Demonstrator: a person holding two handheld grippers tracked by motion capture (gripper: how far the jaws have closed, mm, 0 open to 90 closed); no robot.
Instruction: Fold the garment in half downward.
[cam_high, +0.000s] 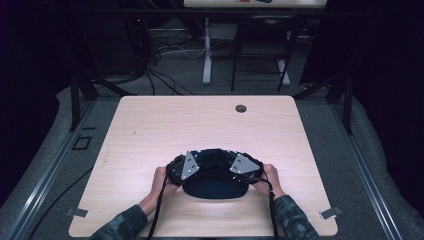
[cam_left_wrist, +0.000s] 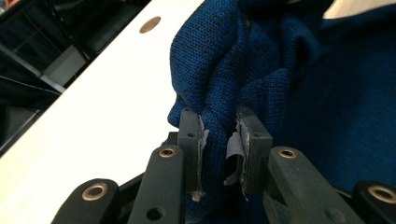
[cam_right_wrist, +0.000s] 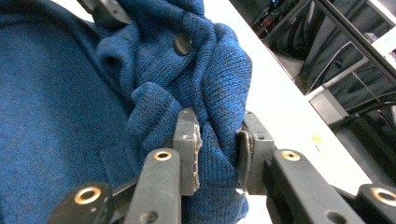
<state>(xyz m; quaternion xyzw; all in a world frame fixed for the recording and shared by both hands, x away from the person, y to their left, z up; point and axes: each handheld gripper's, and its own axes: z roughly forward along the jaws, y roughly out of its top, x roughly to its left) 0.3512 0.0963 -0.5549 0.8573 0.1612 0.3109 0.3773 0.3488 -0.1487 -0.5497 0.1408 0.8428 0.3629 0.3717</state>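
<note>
Near the front edge of the pale wooden surface (cam_high: 150, 130) lies a dark blue knitted garment (cam_high: 215, 180), bunched into a rounded heap between the two hands. The left gripper (cam_left_wrist: 219, 140) has its fingers clamped on a thick fold of the knit, and the right gripper (cam_right_wrist: 217, 144) pinches another fold beside a dark button (cam_right_wrist: 183, 44). Judging by the crumpled heap, both grips are set, but any spreading or folding is not yet done. No brand, label or writing is readable.
</note>
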